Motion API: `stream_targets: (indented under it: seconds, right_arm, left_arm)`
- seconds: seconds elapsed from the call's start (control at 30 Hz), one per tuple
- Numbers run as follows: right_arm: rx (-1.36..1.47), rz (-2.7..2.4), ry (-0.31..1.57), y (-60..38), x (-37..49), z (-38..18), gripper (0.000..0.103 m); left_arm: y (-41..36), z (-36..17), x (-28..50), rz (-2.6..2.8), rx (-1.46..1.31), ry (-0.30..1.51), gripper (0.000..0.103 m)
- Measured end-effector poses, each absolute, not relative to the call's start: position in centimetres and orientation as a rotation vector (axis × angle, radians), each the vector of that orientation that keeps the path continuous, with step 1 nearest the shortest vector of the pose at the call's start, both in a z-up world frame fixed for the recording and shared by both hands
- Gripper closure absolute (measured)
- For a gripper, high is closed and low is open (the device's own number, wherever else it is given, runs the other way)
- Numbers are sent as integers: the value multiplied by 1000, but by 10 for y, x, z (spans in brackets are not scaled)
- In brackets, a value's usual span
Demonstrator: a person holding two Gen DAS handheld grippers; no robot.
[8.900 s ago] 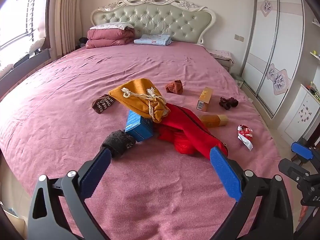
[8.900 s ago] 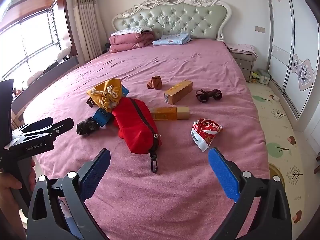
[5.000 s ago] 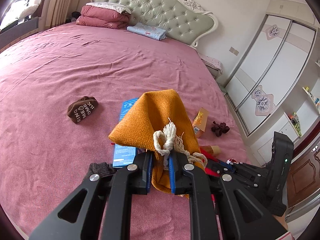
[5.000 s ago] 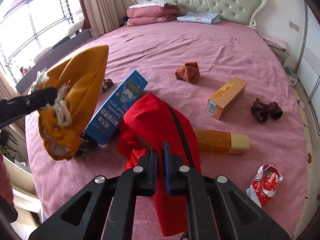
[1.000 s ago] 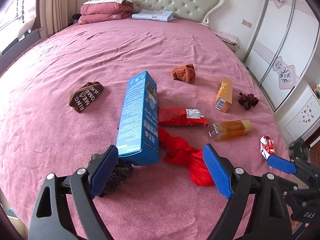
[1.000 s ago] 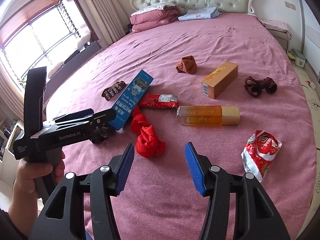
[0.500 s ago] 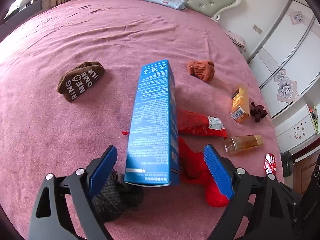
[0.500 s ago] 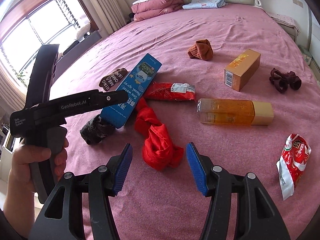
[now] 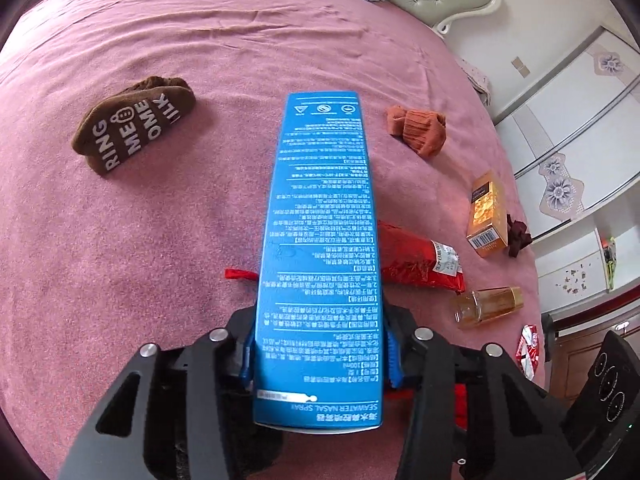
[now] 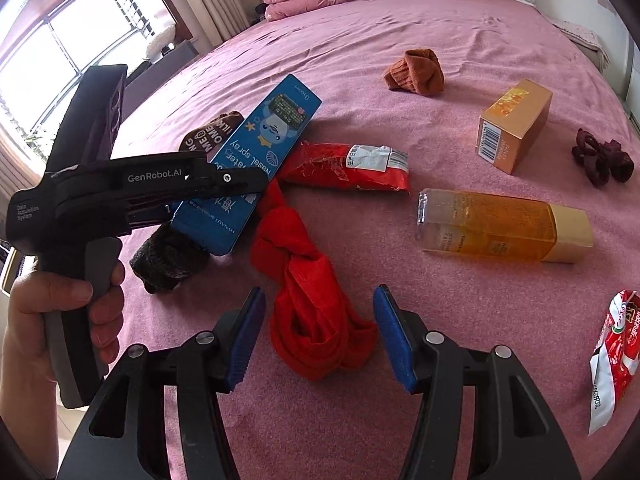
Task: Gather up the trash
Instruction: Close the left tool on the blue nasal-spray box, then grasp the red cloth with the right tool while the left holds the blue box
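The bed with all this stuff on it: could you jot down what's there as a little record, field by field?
surface: pink bedspread
left gripper: jaws closing on the long blue cardboard box, pads at its sides
right gripper: open, astride the twisted red cloth, not pressing it
wrappers: long red foil packet; crumpled red-and-white wrapper
containers: amber plastic bottle with gold cap; gold cardboard box
socks: brown lettered sock; rust-orange knitted sock; dark grey fuzzy sock
other: maroon hair tie

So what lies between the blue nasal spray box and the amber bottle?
Right wrist view: a red snack packet lies between the blue nasal spray box and the amber bottle.
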State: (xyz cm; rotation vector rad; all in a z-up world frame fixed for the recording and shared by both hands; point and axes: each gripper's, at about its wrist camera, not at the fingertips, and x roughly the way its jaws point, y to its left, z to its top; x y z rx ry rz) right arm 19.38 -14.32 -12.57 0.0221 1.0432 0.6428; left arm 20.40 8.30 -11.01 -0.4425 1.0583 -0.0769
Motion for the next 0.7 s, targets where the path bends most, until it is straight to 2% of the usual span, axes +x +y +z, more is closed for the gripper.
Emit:
stream_targets:
  seconds: [0.07,0.17,0.33,0.7]
  right_arm:
    - [-3,637,1051,-140,193,-129,81]
    - [21,642,1051,-143,191,-129,87]
    - [62,647,1040,-155,185,-121,91]
    - [150,615,960,-205,161,-89,91]
  left_arm:
    - [77,-108,203,-65,-398,1048,57]
    - [76,-105,199,-56,-391,1025,57]
    - [74,-91,184,-48,-377,979,57]
    - [42,-49,140,-141,-319,919,57]
